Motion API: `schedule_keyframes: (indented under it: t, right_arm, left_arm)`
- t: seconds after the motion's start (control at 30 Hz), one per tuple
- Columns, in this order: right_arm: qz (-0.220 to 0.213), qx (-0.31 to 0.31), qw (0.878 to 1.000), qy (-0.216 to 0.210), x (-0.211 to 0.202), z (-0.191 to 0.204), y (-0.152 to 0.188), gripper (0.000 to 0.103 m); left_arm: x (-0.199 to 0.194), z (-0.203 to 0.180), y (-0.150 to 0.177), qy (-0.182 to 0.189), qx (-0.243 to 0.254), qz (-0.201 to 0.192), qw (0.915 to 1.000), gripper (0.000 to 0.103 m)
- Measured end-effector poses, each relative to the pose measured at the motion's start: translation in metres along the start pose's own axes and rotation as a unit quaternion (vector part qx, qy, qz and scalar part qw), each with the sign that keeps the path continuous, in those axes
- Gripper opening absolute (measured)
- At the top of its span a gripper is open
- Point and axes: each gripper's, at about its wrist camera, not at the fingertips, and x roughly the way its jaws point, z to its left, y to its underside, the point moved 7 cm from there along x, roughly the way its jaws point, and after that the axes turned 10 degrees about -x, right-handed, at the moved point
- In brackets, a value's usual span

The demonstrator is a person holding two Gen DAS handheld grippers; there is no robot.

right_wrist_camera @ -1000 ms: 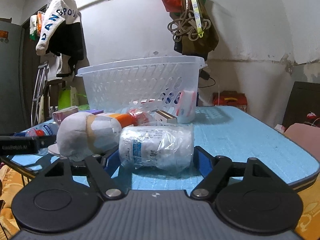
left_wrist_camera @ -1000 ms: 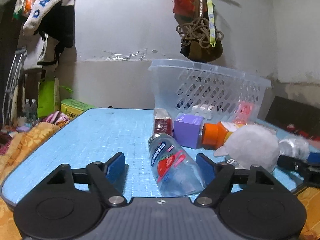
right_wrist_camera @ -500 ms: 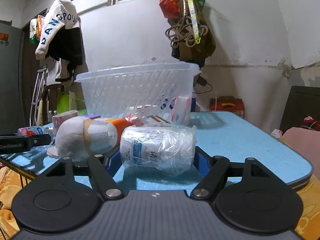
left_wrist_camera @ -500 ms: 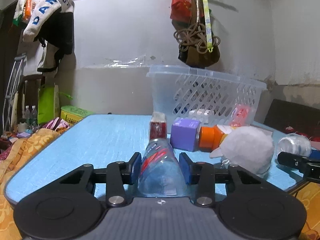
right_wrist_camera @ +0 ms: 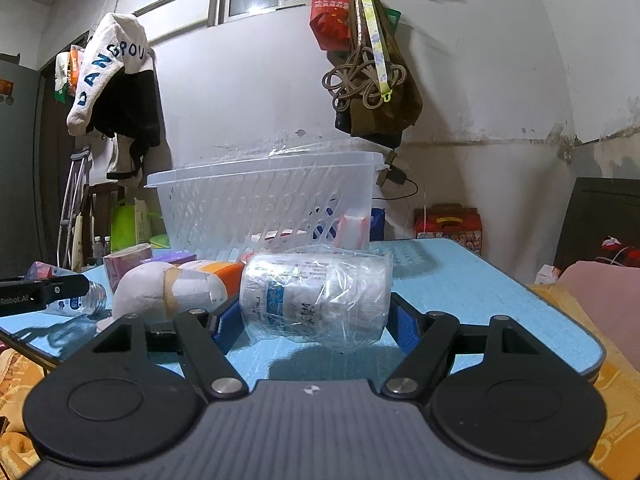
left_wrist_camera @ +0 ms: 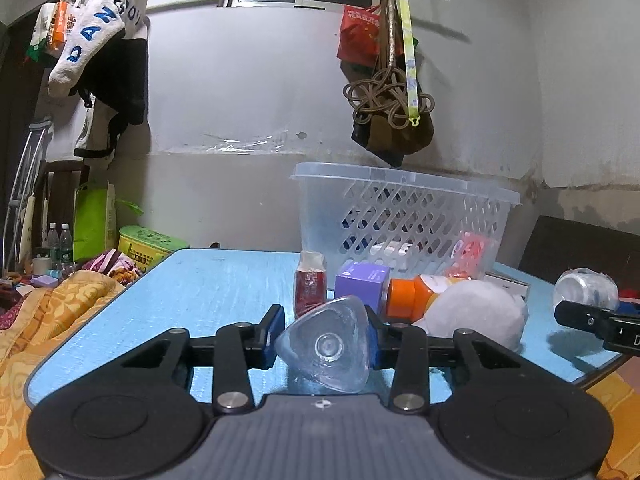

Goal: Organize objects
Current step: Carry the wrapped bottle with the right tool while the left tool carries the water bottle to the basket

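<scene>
Left gripper [left_wrist_camera: 325, 334]: over the last second its fingers had closed from wide apart onto the clear bottle [left_wrist_camera: 326, 346]; the blue pads now pressed both sides, and the bottle's base faced the camera.
Bottle position: apparently raised off the blue table [left_wrist_camera: 224, 280], though the low angle left that uncertain.
Right gripper [right_wrist_camera: 316, 320]: its fingers bracketed the plastic-wrapped jar [right_wrist_camera: 316, 294], much as a second before; the jar looked lifted and gripped, but pad contact was partly hidden.
Basket [left_wrist_camera: 404, 216]: stood at the table's far side, a few items already inside, well apart from both held things.
Left on table: plush toy [left_wrist_camera: 476, 314], orange-capped bottle [left_wrist_camera: 404, 298], purple box [left_wrist_camera: 362, 282], red packet [left_wrist_camera: 310, 284].
Meaning: both pickups seemed secured, so carrying them to the basket looked next.
</scene>
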Motion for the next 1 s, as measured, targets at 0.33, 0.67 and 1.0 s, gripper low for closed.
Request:
schedule_keyframes:
  t: [0.33,0.67,1.0]
  right_arm:
    - [-0.008,-0.004,1.0,0.0,-0.004,0.0,-0.008,0.076]
    - [-0.011,-0.004,1.0,-0.003,-0.006,-0.001,-0.013,0.076]
    - [-0.023,-0.007,1.0,-0.014,-0.007,-0.003,-0.03,0.076]
  left_arm:
    - [-0.007,-0.002,-0.006,0.002,0.004,-0.012,0.9999,0.043]
    - [-0.013,-0.003,-0.011,0.004,0.007,-0.021,0.9997,0.043]
    - [-0.017,-0.006,-0.028,0.01,0.011,-0.039,0.9991,0.043]
